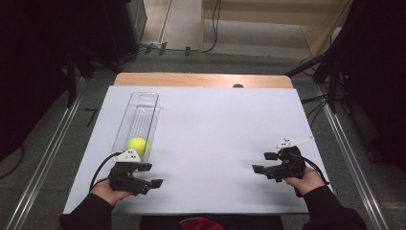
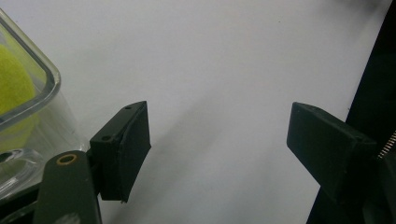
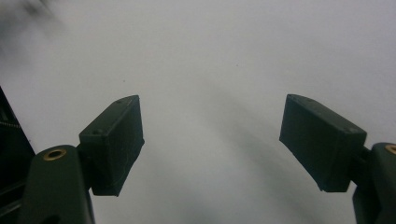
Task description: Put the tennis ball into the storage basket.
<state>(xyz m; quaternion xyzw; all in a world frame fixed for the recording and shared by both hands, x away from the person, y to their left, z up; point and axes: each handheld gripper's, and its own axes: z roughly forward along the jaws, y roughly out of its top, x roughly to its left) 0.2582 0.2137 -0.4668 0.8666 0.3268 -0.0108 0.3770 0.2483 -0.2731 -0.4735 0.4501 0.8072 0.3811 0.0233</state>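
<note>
A yellow-green tennis ball (image 1: 137, 145) lies at the near end of a long clear plastic container (image 1: 143, 103) on the left of the white tabletop (image 1: 215, 129). My left gripper (image 1: 151, 175) rests just in front of that end, jaws open and pointing right, with nothing between them. In the left gripper view the ball (image 2: 11, 79) sits behind the container's rim (image 2: 46, 74), to the left of the open left gripper (image 2: 219, 135). My right gripper (image 1: 264, 162) is at the table's near right, pointing left. In its own view the right gripper (image 3: 212, 140) stands open over bare white surface.
The table's wooden far edge (image 1: 201, 80) shows beyond the white sheet. Metal rails (image 1: 43, 158) run along the floor on both sides. Dark stands and cables (image 1: 330, 91) are at the right. The person's dark sleeves (image 1: 330, 208) enter from the bottom.
</note>
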